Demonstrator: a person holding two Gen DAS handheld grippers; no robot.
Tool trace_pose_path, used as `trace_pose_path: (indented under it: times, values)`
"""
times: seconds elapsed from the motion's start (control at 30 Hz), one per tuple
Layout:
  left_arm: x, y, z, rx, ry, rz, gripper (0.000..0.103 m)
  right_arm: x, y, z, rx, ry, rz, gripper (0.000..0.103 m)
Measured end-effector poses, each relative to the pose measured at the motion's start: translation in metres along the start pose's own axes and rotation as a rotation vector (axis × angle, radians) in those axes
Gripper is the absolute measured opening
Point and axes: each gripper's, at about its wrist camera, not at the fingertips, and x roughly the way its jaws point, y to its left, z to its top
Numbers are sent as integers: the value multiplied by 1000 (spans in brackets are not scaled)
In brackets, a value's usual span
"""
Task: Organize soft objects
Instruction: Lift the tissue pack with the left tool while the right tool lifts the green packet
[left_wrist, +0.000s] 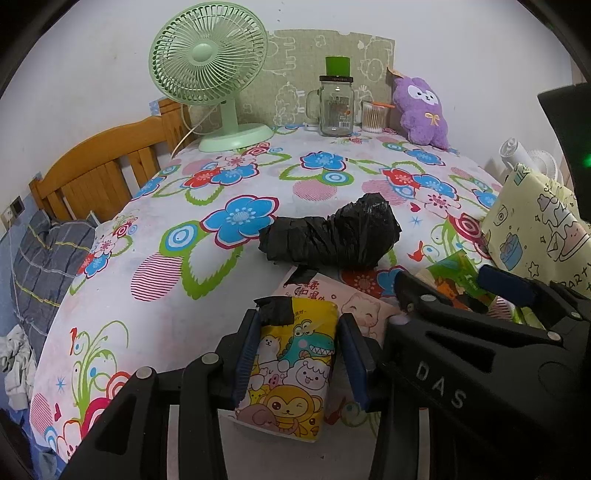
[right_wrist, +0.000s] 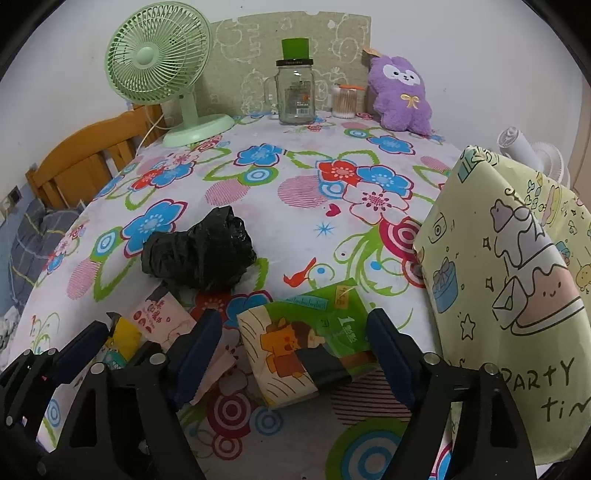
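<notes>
My left gripper (left_wrist: 297, 321) is shut on a yellow cartoon-print tissue pack (left_wrist: 295, 369), which it holds just above the floral tablecloth (left_wrist: 155, 295). To its right, my right gripper (right_wrist: 295, 317) stands open around a green tissue pack (right_wrist: 306, 339) that lies flat on the cloth. A gap shows at the left pad. The same green pack (left_wrist: 450, 273) appears between those fingers in the left wrist view. A pink tissue pack (right_wrist: 166, 314) lies between the two grippers. Behind the packs sits a crumpled black plastic bag (right_wrist: 199, 254).
A pale yellow "party time" paper bag (right_wrist: 517, 277) stands close at the right. Along the far edge are a green desk fan (right_wrist: 159, 66), a glass jar (right_wrist: 295, 92), a cotton swab tub (right_wrist: 345, 101) and a purple plush (right_wrist: 402, 96). A wooden headboard (left_wrist: 96, 170) lies left.
</notes>
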Motion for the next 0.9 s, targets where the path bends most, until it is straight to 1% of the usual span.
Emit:
trace_pose_path:
  times: [0.07, 0.13, 0.27, 0.3, 0.4, 0.5, 0.63, 0.9]
  values:
    - [0, -2, -1, 9, 0, 8, 44, 1, 0, 0, -4, 2, -13, 68]
    - [1, -2, -1, 14, -1, 13, 45, 0, 2, -2, -14, 1, -8, 58]
    - [1, -3, -1, 8, 0, 15, 45, -4, 8, -4, -34, -3, 20, 33]
    - [0, -3, -2, 8, 0, 17, 45, -5, 10, -5, -41, -2, 29, 30]
    - [-2, -2, -3, 6, 0, 16, 45, -6, 11, -6, -46, -1, 43, 24]
    - [-5, 0, -3, 0, 0, 7, 44, -8, 12, -6, -49, -1, 56, 21]
    - [-9, 2, -2, -10, 3, -6, 42, -14, 17, -6, -54, -6, 76, 19]
    - [-23, 2, 1, -19, -19, -32, 36, -30, 21, -3, -61, -29, 99, 17]
